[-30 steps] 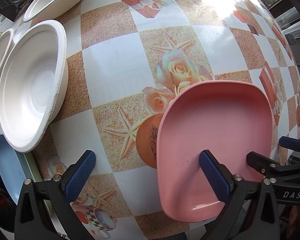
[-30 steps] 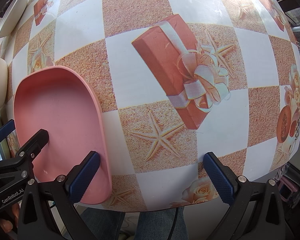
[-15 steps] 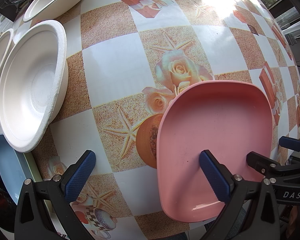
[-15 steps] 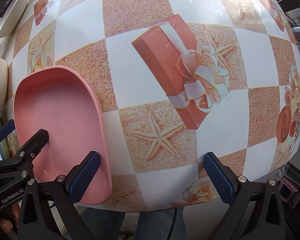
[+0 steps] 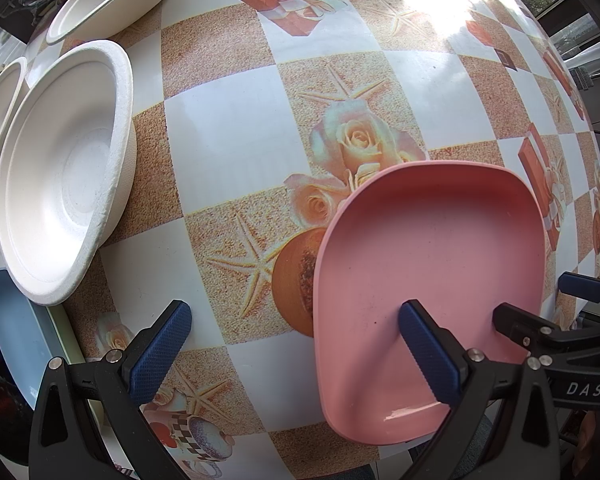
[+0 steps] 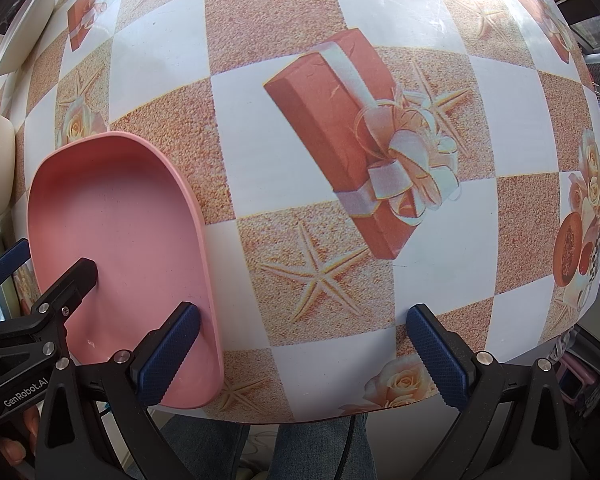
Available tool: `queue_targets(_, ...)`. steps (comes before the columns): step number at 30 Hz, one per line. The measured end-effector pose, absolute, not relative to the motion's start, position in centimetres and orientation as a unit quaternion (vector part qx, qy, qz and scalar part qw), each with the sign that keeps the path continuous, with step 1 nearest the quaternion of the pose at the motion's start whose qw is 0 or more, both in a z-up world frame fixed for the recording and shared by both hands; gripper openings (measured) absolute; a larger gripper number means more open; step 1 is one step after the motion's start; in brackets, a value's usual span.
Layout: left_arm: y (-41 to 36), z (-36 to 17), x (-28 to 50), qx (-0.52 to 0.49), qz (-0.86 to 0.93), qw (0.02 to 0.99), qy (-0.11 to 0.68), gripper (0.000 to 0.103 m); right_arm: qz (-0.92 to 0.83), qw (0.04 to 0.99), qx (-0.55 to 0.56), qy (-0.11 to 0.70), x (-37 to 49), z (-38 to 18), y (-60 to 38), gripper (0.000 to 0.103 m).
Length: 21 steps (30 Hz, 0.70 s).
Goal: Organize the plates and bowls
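Bright daylight (glare, fisheye warp).

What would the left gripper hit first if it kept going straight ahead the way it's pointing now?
Probably nothing soon. The left gripper points over bare tablecloth; the pink plate lies under its right finger and the white foam bowl sits off left. Height above the table is unclear.

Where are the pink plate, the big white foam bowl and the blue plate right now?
pink plate [image 5: 432, 264], left wrist view, on its flat inner floor.
white foam bowl [image 5: 60, 176], left wrist view, on its inner bottom.
blue plate [image 5: 14, 328], left wrist view, on its visible inside surface at the table's edge.
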<state>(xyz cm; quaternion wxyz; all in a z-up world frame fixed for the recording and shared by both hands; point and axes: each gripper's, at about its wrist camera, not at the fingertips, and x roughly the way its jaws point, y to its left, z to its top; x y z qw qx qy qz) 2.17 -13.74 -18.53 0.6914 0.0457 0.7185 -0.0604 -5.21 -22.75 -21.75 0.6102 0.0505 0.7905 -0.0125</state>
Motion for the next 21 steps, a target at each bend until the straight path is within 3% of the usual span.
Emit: queue_targets(21,-13.68,-18.33,2.04,0.045,-0.060,0.693,0.717,0.103,-0.013,0.612,0.051,0.790,-5.34,-21.76,-22.76,0.103)
